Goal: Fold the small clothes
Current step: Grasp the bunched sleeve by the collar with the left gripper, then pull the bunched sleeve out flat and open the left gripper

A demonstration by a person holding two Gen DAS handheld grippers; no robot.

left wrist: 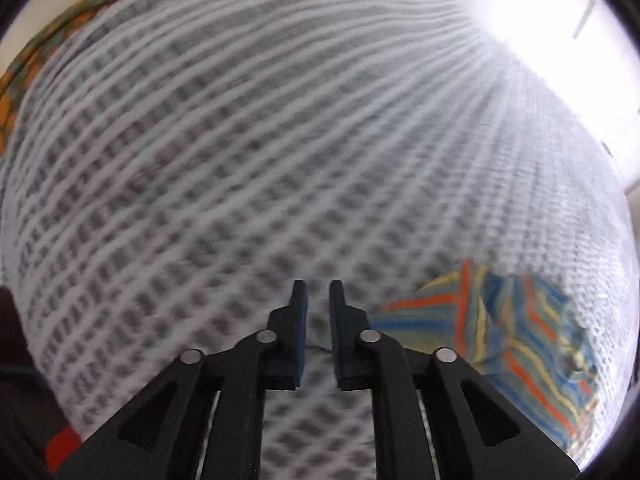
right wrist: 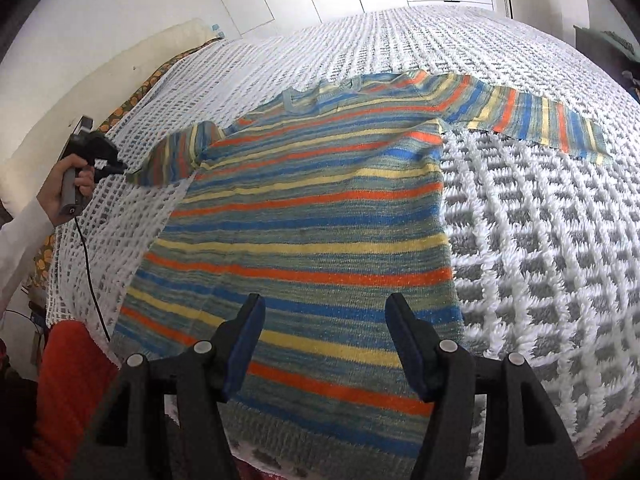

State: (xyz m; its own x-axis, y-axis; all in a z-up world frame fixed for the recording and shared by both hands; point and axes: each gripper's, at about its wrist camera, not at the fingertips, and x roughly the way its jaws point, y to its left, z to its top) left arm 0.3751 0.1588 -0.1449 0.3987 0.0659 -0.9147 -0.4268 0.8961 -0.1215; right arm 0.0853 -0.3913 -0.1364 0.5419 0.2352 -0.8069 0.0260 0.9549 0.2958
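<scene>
A small striped sweater [right wrist: 308, 216] in blue, orange, yellow and grey-green lies flat on a white and grey checked bedspread [right wrist: 540, 240], neck away from me. Its right sleeve [right wrist: 536, 122] is stretched out to the side. Its left sleeve [right wrist: 176, 156] is lifted off the bed, its cuff beside my left gripper [right wrist: 114, 168]. In the left wrist view the left gripper [left wrist: 318, 292] has its jaws nearly together with a narrow gap and nothing between them; the sleeve [left wrist: 500, 340] lies to its right. My right gripper [right wrist: 326, 316] is open above the sweater's hem.
The bedspread [left wrist: 240, 160] covers the whole bed. A pillow [right wrist: 100, 80] and an orange-patterned sheet edge [right wrist: 136, 96] lie along the left side by the white wall. A red cloth [right wrist: 68, 380] is at the near left corner. White wardrobe doors stand behind the bed.
</scene>
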